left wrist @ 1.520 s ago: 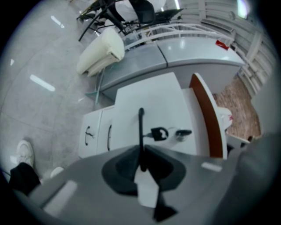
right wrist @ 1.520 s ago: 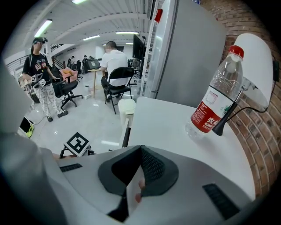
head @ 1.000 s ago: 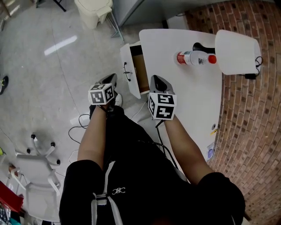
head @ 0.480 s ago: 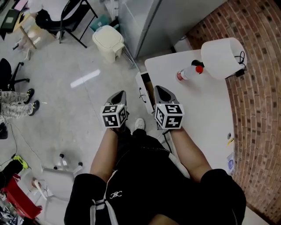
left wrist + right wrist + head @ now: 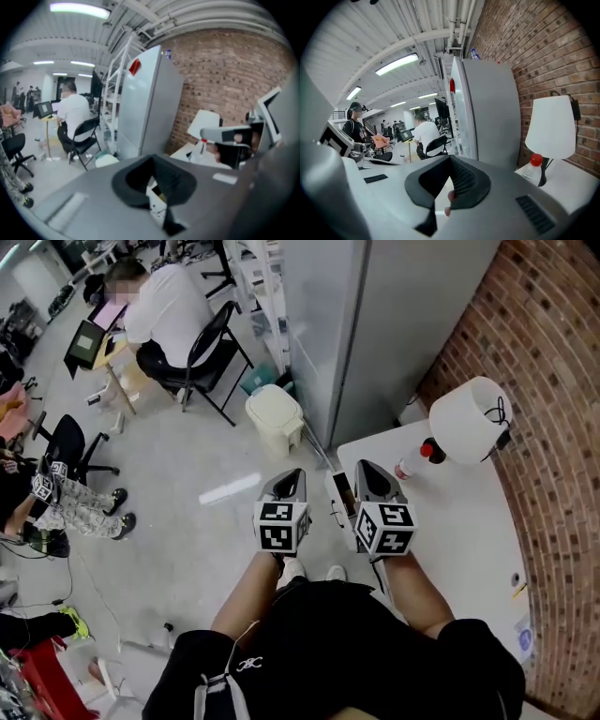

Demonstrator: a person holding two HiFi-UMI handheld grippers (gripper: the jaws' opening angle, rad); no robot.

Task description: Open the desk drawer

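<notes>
State of the task: the white drawer (image 5: 335, 498) stands pulled out from the 9 o'clock edge of the white desk (image 5: 450, 531), with a dark gap showing between its front panel and the desk body. In the head view it lies between the two grippers, at about 12 o'clock from the person's knees.

The left gripper (image 5: 291, 480) and the right gripper (image 5: 367, 474) hang above the drawer and clear of it. Each gripper's own view shows its jaws brought together with nothing between them. The opening therefore appears complete, and nothing visible remains to be done.

On the desk top, at roughly 2 o'clock from the right gripper, stand a white-shaded lamp (image 5: 469, 418) and a clear plastic bottle with a red cap (image 5: 413, 465).

Writing and marks — no word can be read anywhere.
- The square black-and-white markers (image 5: 280, 527) on the gripper cubes carry patterns only.
- The bottle's label is too small to read.
- The tall grey cabinet (image 5: 145, 108) bears a red sticker (image 5: 135, 66) whose print is blurred.
- A small white emblem (image 5: 247, 664) sits on the person's black garment and spells nothing legible.
</notes>
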